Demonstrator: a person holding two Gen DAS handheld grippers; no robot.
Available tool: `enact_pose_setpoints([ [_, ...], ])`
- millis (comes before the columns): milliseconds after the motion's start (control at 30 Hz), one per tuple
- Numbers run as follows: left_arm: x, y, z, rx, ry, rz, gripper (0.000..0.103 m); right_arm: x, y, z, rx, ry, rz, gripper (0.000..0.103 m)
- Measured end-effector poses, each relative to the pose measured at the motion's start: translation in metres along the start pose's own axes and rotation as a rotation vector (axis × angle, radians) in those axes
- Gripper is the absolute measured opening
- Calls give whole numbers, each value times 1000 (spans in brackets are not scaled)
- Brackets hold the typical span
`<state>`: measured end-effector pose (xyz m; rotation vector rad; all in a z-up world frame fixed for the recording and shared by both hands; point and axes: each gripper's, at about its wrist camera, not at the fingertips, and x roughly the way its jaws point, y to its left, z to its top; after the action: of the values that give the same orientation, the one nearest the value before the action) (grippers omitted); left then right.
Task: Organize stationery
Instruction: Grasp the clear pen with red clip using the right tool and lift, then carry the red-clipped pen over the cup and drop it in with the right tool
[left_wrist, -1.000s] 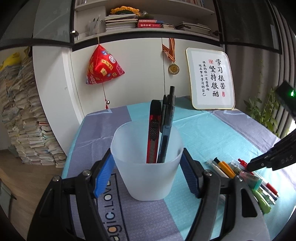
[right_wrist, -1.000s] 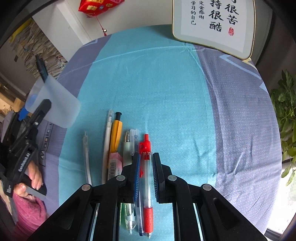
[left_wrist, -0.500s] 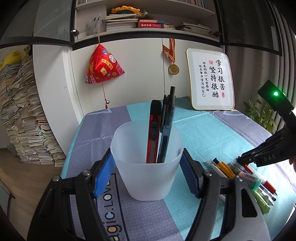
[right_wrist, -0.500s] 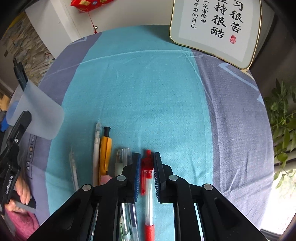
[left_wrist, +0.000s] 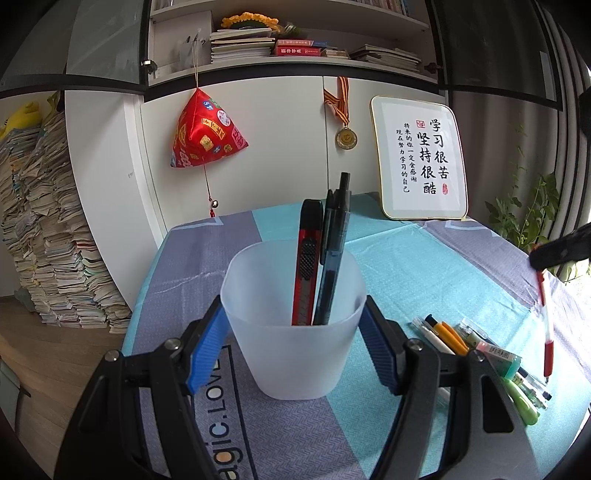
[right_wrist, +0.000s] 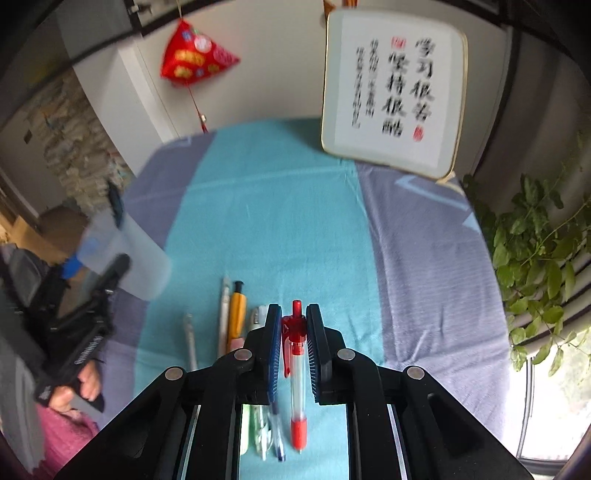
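Note:
My left gripper (left_wrist: 293, 323) is shut on a translucent white cup (left_wrist: 293, 354) that stands on the tablecloth. In the cup stand a red utility knife (left_wrist: 306, 266) and dark pens (left_wrist: 334, 254). My right gripper (right_wrist: 293, 314) is shut on a red pen (right_wrist: 297, 373), which hangs clear of the cloth with its tip down. From the left wrist view the red pen (left_wrist: 546, 325) dangles at the far right, above a row of pens (left_wrist: 480, 354). In the right wrist view the cup (right_wrist: 123, 258) is at the left, blurred.
A row of pens, a yellow marker (right_wrist: 236, 314) and an eraser (left_wrist: 498, 355) lies on the teal cloth (right_wrist: 280, 229). A framed calligraphy board (right_wrist: 391, 88) leans at the table's back. A plant (right_wrist: 539, 251) stands to the right, and a hand (right_wrist: 85, 384) holds the left gripper.
My right gripper has risen with the red pen, lifting it off the row on the cloth, and tilted up toward the wall. The left gripper and cup have stayed still.

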<state>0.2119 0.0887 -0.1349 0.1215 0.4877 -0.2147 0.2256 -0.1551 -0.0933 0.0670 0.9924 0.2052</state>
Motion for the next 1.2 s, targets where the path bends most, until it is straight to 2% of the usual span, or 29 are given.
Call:
enact_pose_setpoints([
  [300, 0, 0, 0, 0, 0, -1, 68, -47, 19, 17, -32, -128, 55, 13],
  [500, 0, 0, 0, 0, 0, -1, 68, -80, 53, 44, -84, -218, 152, 13],
  [633, 0, 0, 0, 2, -1, 0, 68, -89, 81, 60, -132, -271, 181, 13],
  [867, -1, 3, -1, 1, -1, -3, 68, -76, 124, 81, -191, -264, 248, 13],
  [1200, -1, 3, -1, -1, 0, -4, 68, -48, 136, 90, -175, -222, 283, 13],
])
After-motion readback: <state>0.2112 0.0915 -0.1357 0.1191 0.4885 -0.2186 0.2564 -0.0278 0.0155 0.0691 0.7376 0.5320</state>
